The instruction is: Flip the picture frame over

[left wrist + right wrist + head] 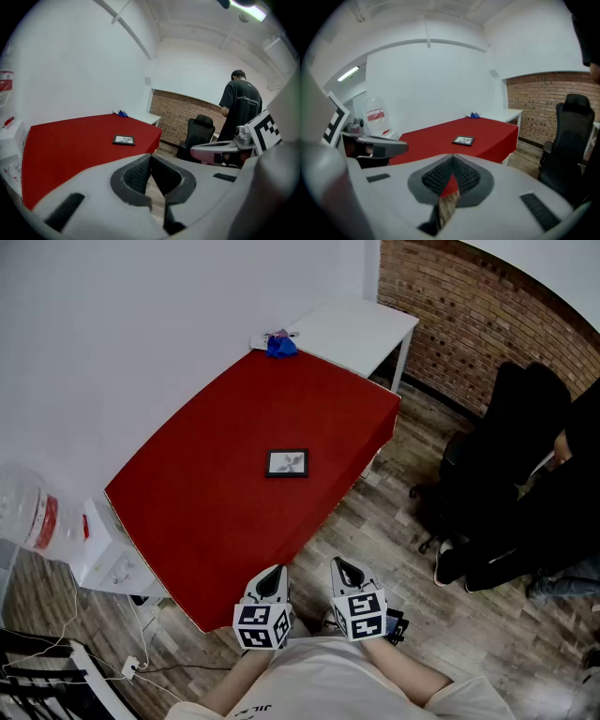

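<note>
**Sam:** What's the biggest thing here?

**Mia:** The red surface [216, 512]. It stretches away from the person, who stands at its near corner.

**Sam:** Where are the two tools?

**Mia:** The left gripper [272, 579] and the right gripper [349, 573] are side by side. They are close to the person's body, just off the near edge.

**Sam:** And the picture frame?

**Mia:** The picture frame [287, 463] lies flat near the middle of the surface, picture side up. Nothing else is close to it. Its long sides run from left to right as the person sees it.

**Sam:** What about the fingers?

**Mia:** They are pinched together on both. The left fingers [136, 176] touch at the tips and hold nothing. The right fingers [438, 177] look the same, with nothing in them.

**Sam:** So which way is the frame from them?

**Mia:** Straight ahead and well apart, between the two. I think it lines up a little more with the left one. Both would have to reach forward, and the fingers would have to open before they could catch an edge
</note>
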Demonstrator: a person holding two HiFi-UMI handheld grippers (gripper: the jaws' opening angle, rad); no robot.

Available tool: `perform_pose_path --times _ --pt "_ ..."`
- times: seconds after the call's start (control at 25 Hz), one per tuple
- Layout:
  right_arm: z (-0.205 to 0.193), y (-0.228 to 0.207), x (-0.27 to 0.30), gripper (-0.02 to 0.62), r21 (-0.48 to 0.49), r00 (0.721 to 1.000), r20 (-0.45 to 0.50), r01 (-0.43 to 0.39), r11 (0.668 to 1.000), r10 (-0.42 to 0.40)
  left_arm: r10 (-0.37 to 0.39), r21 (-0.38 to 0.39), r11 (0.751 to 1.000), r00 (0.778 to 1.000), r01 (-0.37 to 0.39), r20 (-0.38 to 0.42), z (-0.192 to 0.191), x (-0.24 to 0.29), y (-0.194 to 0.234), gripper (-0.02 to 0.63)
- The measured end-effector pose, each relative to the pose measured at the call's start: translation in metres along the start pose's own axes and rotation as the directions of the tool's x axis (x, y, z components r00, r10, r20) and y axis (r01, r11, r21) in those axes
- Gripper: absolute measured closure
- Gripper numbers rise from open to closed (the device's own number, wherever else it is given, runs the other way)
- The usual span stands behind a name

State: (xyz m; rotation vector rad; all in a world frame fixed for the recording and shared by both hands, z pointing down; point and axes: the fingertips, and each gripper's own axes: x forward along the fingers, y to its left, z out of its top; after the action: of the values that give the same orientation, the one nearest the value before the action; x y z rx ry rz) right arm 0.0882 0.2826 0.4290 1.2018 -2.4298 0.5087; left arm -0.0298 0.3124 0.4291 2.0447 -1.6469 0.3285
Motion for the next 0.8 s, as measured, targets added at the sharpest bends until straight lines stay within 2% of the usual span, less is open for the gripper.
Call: perform_pose_path --times 0.28,0.44,0.8 --pt "0.0 -0.007 0.014 0.591 -0.005 1.0 0.005 -0.004 1.0 0.004 -0.02 0.006 1.0 1.0 0.02 -0.011 0.002 0.025 0.002 0.6" --pt "0.005 -0.019 0.033 0.591 0.01 1.0 -0.001 0.02 1.0 -0.02 -0.049 0.005 0.999 0.998 0.049 -0.032 0.007 0.052 0.012 0.6" --pt "0.052 -0.047 0.103 0.591 0.02 0.996 0.001 0.085 0.996 -0.085 -0.121 0.03 0.992 0.992 0.122 -0.029 0.062 0.123 0.049 0.6"
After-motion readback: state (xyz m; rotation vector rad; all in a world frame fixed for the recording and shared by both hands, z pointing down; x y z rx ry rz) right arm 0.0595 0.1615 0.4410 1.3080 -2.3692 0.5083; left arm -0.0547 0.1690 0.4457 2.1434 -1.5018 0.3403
